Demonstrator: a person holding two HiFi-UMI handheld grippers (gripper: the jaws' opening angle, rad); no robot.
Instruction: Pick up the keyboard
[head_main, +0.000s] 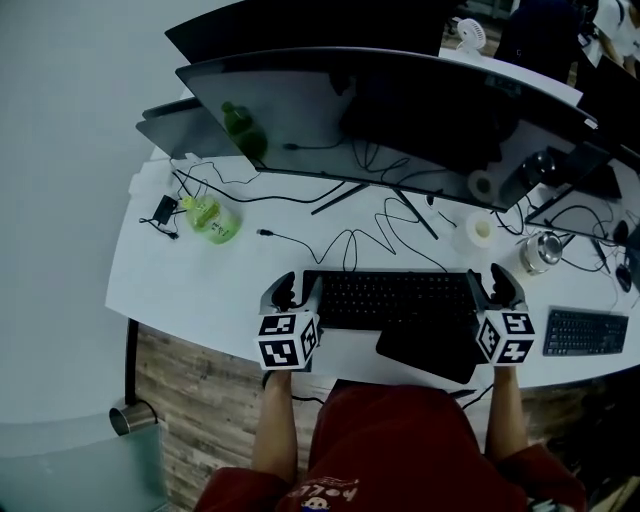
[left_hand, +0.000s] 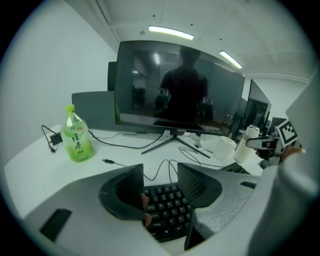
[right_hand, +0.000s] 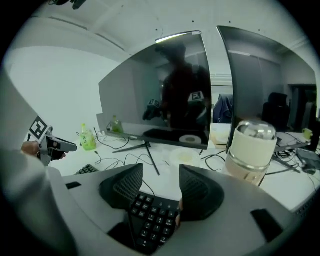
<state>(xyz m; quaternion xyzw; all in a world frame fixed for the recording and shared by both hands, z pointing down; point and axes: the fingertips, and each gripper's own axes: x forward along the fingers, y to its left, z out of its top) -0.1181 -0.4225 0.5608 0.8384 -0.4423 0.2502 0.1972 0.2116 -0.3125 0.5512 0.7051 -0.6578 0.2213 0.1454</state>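
Since the keyboard (head_main: 395, 298) is long and lies flat on the white table (head_main: 200, 280), one gripper is stationed at each end of it, evidently so that it can be raised level rather than levered from one side. It sits in the lower centre of the head view, parallel to the table's near edge, directly in front of the person.

Left gripper (head_main: 292, 292): positioned at the keyboard's left end. In the left gripper view its jaws stand apart, released, with the rows of keys (left_hand: 167, 207) showing in the gap between them. Contact with the keyboard cannot be confirmed.

Right gripper (head_main: 497, 287): positioned at the right end, mirroring the other. In the right gripper view its jaws are likewise spread, with the end keys (right_hand: 147, 217) between and below them. Nothing is clenched.

Assessment: the task appears to be at the approach stage; the keyboard is not lifted and neither end is grasped.

Hazards noted:
- A dark flat pad (head_main: 430, 345) lies against the keyboard's front right edge, close to the right gripper, and might be caught in the grip.
- A black cable (head_main: 360, 235) loops from the keyboard's rear towards the monitor (head_main: 380, 110); it is likely to tug or drag during a lift.
- A green bottle (head_main: 212, 220) stands well apart at the left of the frame and poses no obstruction.
- A second keyboard (head_main: 585, 330) at the far right is separate from the work.
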